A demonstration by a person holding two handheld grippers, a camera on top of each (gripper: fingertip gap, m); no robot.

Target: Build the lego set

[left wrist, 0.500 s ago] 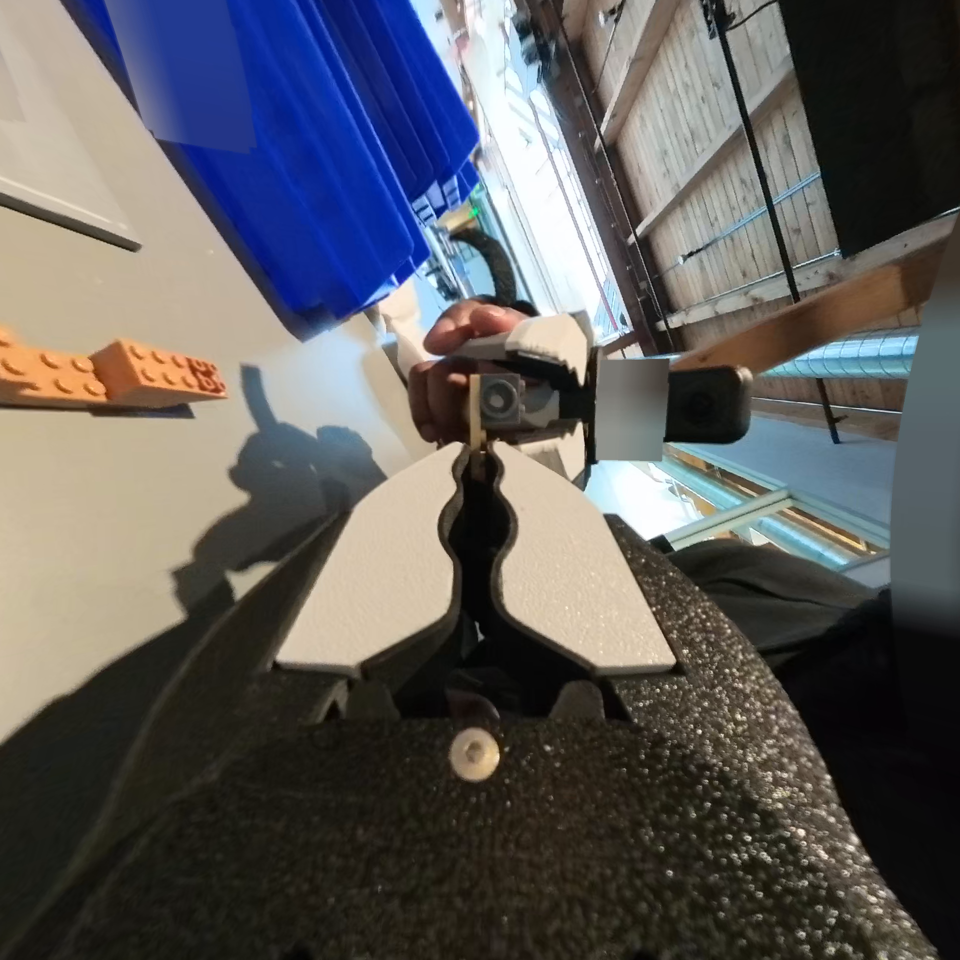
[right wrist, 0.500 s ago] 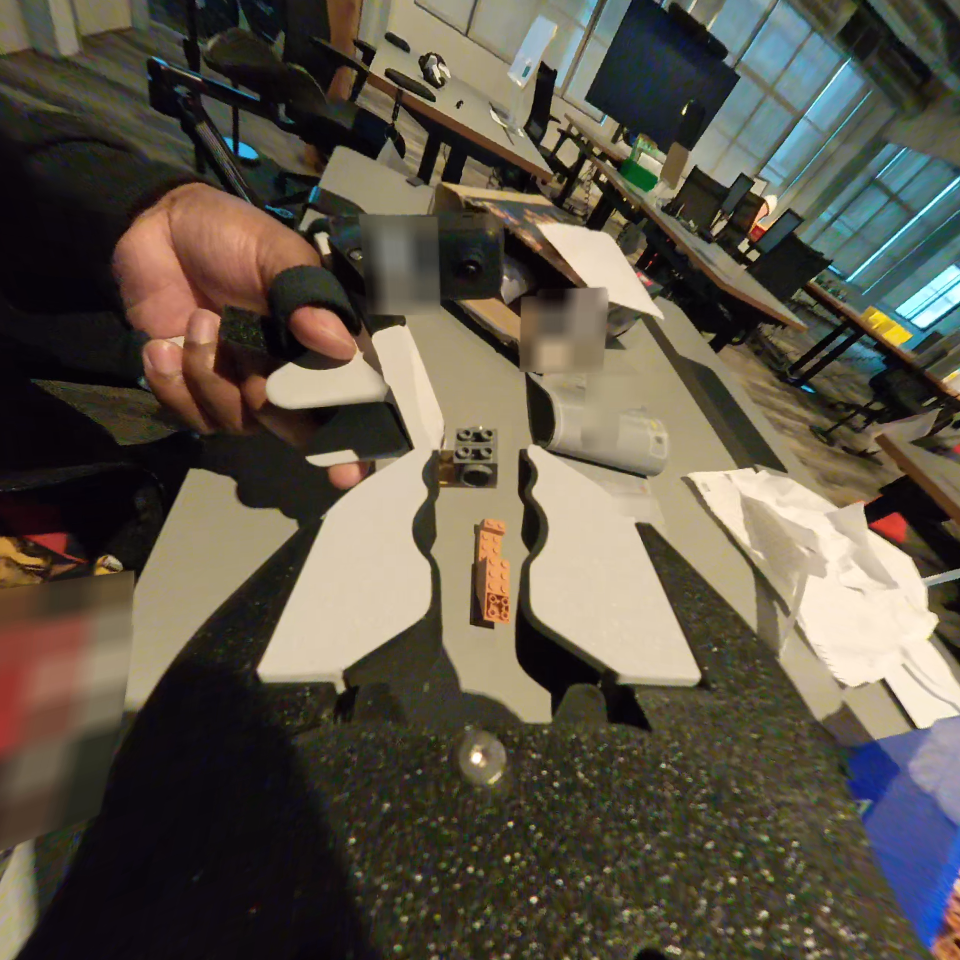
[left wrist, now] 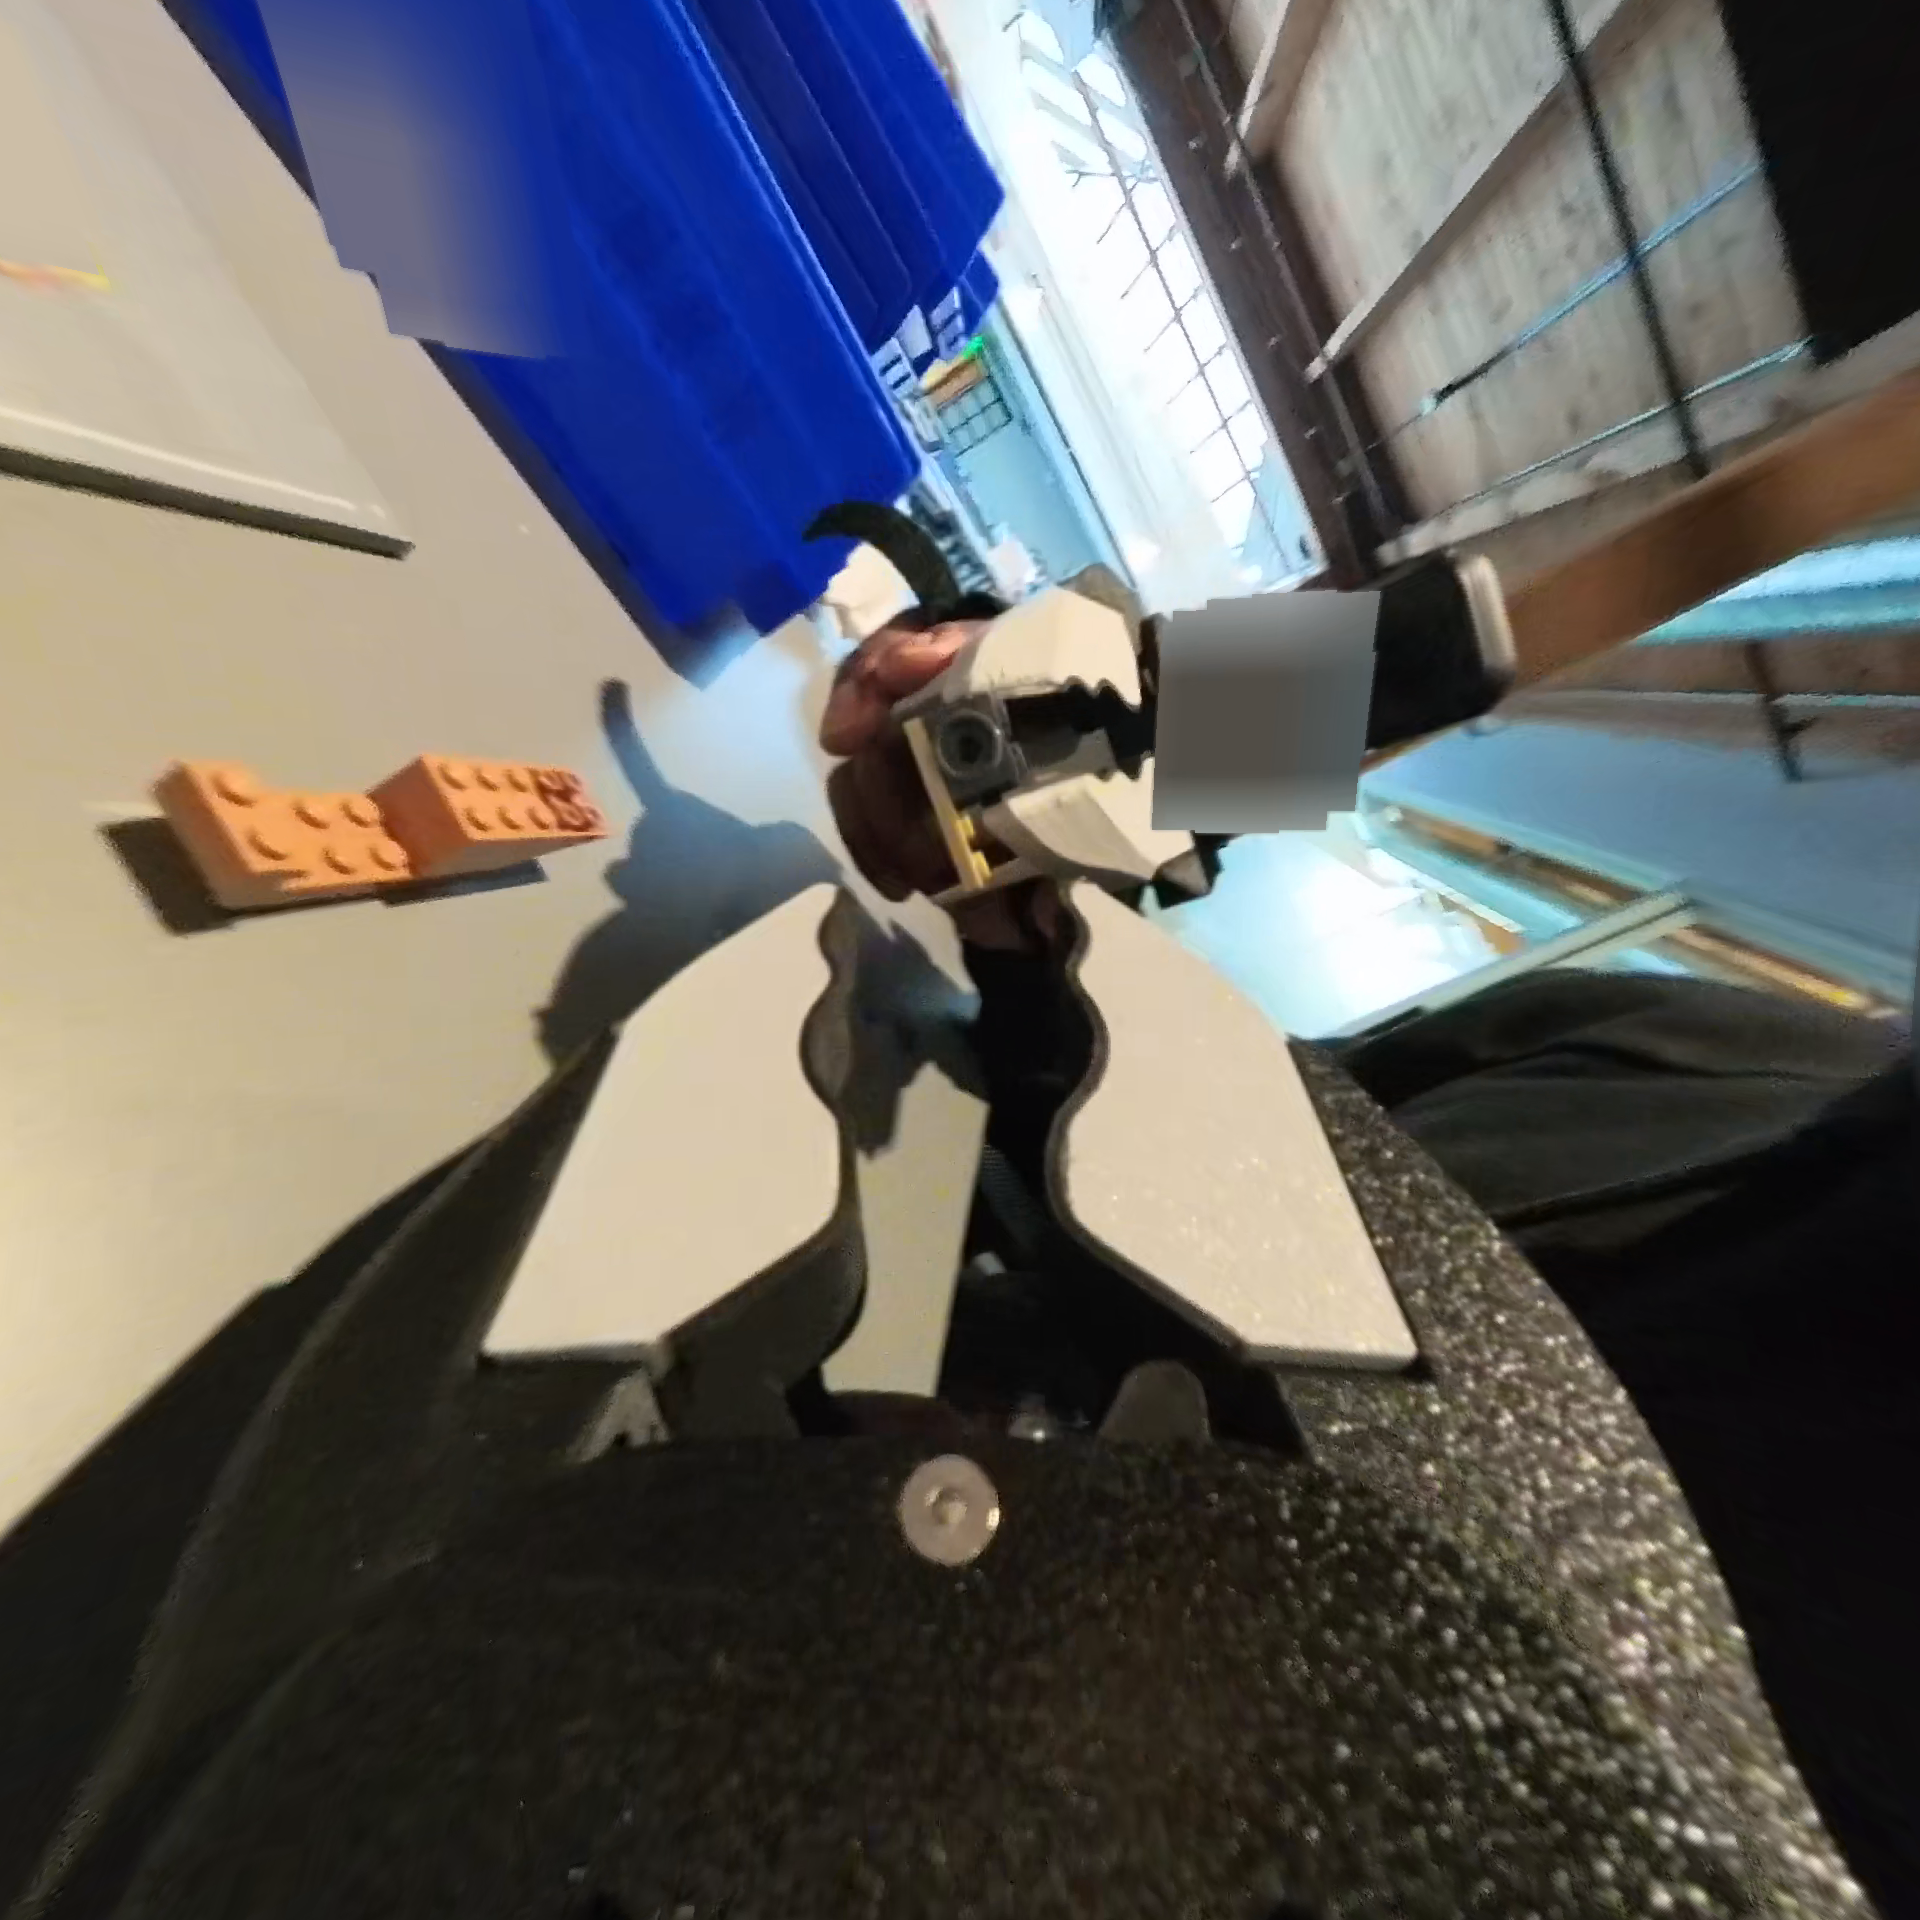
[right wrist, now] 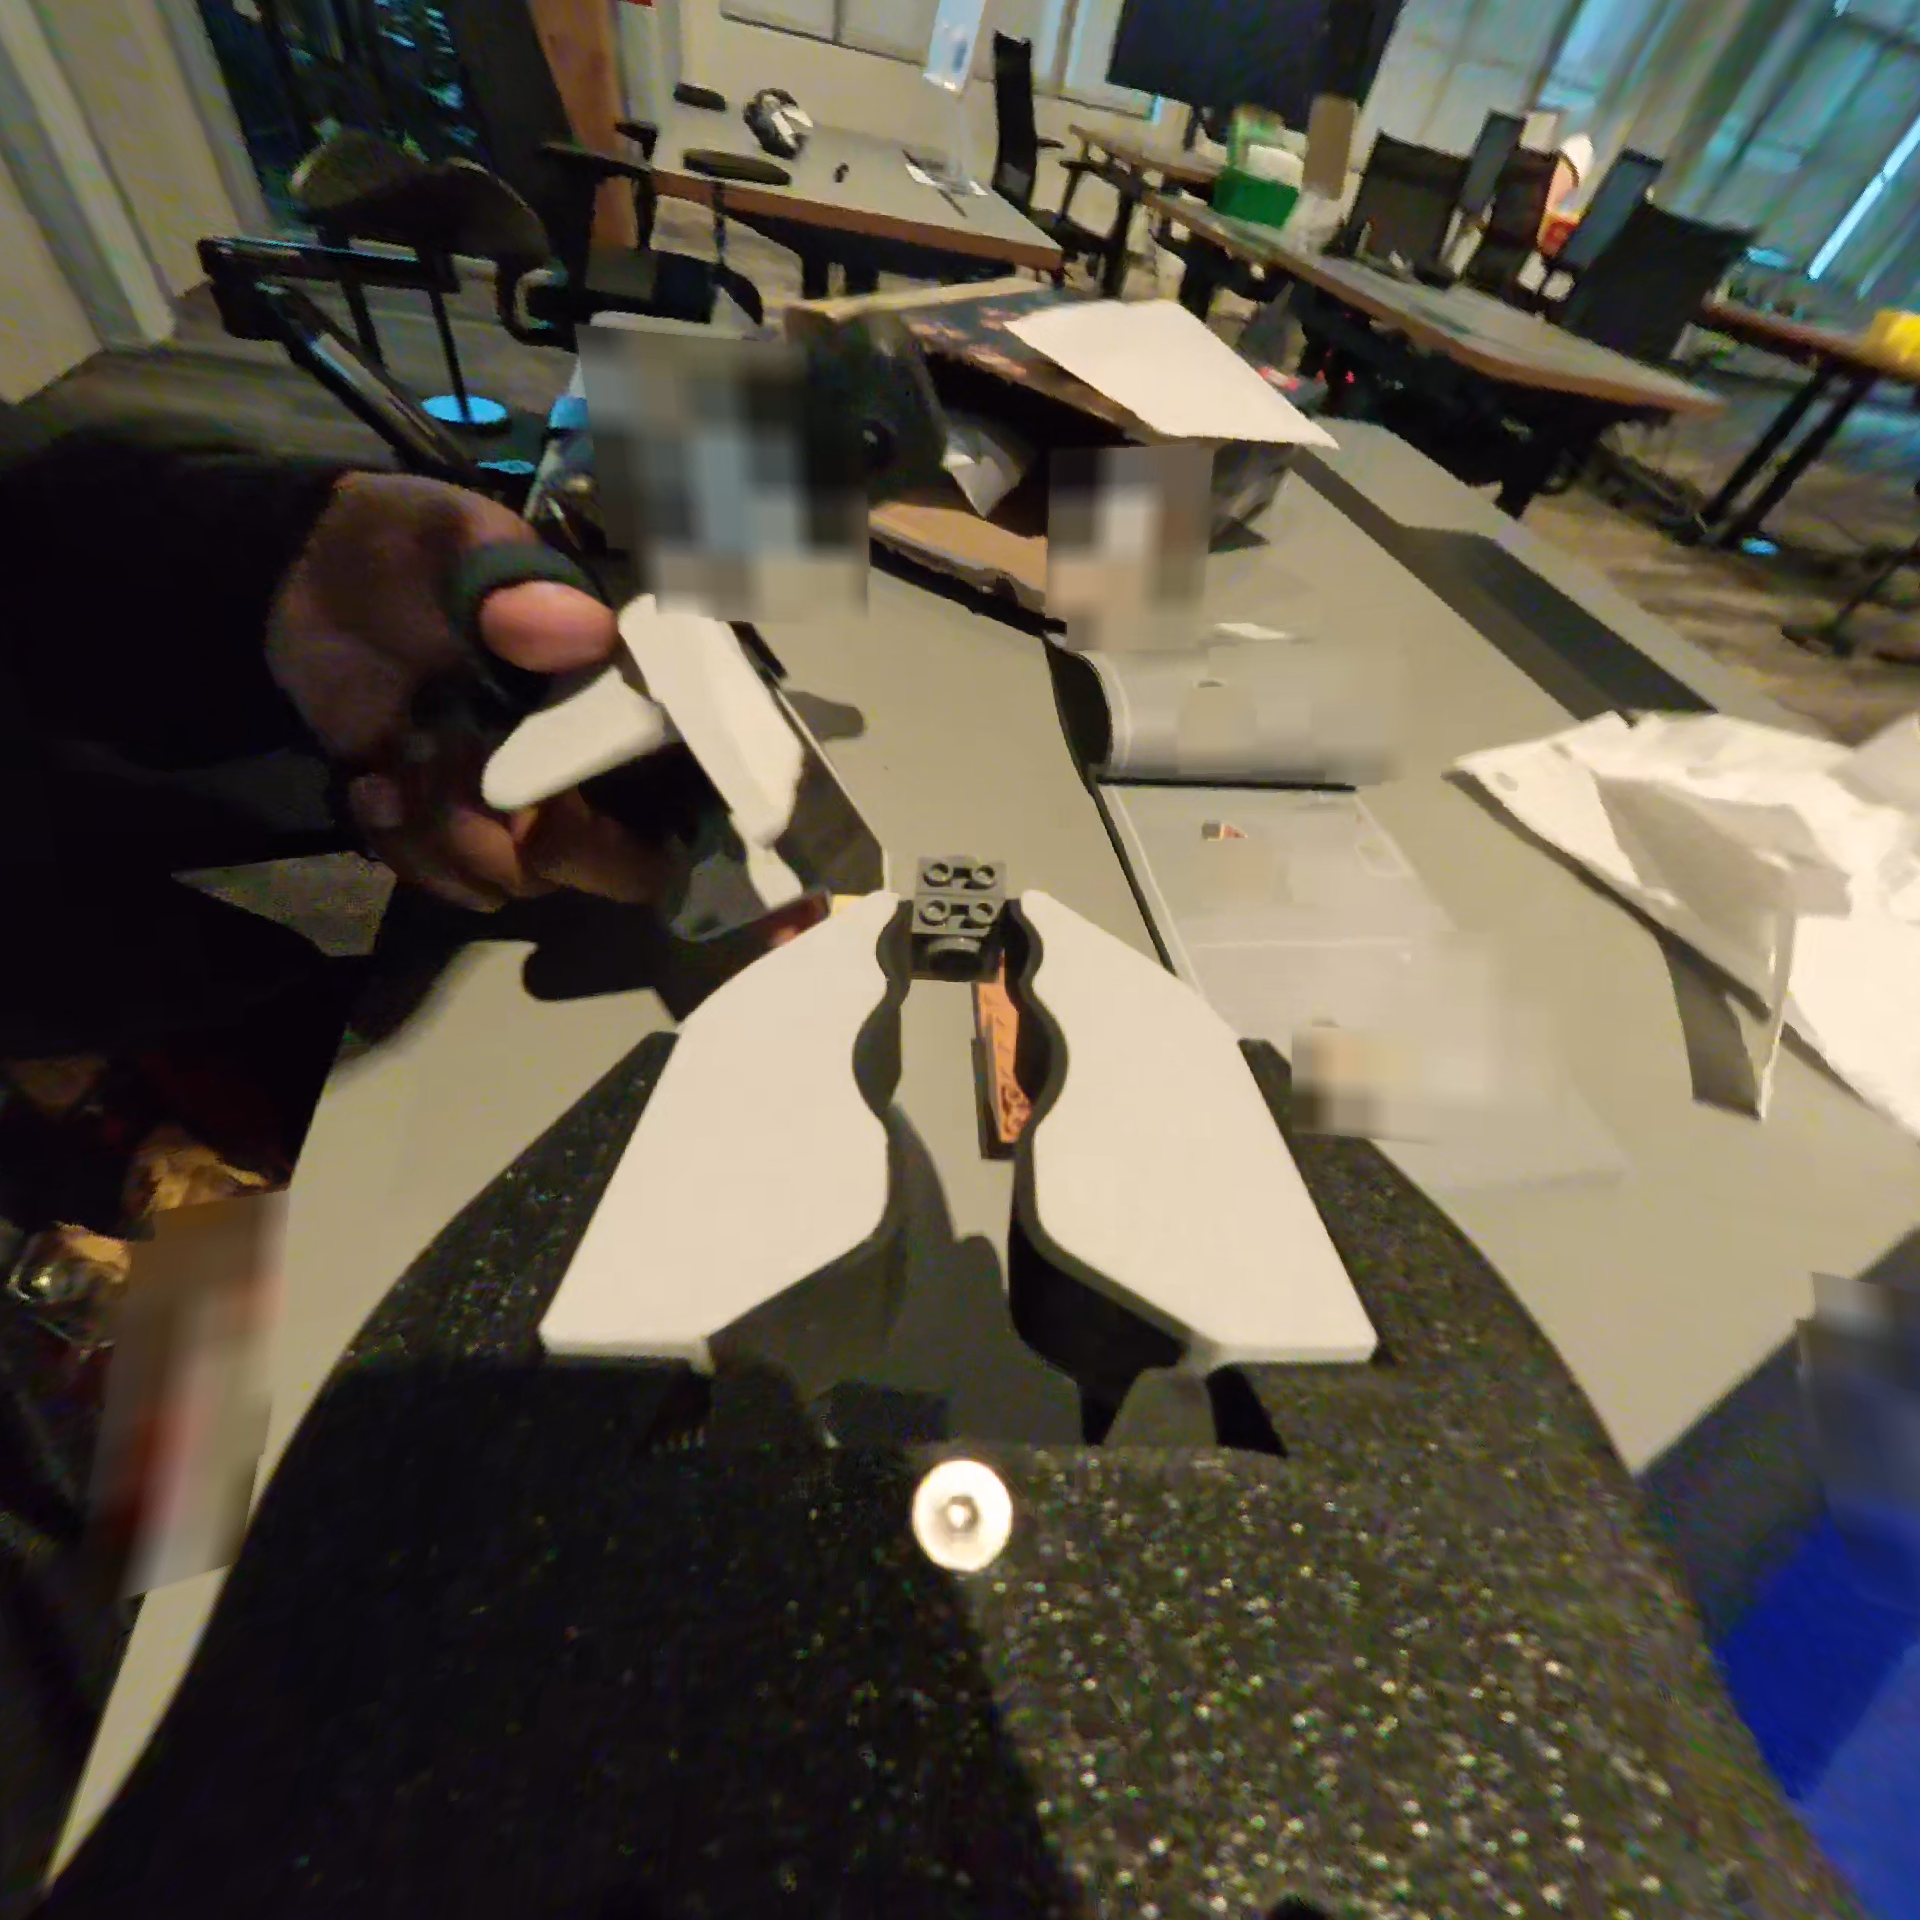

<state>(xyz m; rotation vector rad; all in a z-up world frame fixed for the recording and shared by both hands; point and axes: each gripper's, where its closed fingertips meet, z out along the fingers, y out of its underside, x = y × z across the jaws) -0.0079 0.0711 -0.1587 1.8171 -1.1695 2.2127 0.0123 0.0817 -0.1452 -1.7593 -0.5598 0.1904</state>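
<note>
Right gripper (right wrist: 954, 925) pinches small grey brick (right wrist: 958, 914) by tips; may slip. Left gripper (left wrist: 951, 935) spread, empty. Orange bricks (left wrist: 379, 821) wait at left on surface (left wrist: 208, 1039).

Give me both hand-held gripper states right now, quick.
Left hand-held gripper: open, empty.
Right hand-held gripper: shut on the dark grey lego piece, a tan plate attached to it.

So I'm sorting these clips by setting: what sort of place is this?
Most likely an open-plan office or lab workspace. The right wrist view shows rows of long desks with black office chairs and a large dark monitor by big windows; stacked blue storage bins stand on the grey worktable.
</note>
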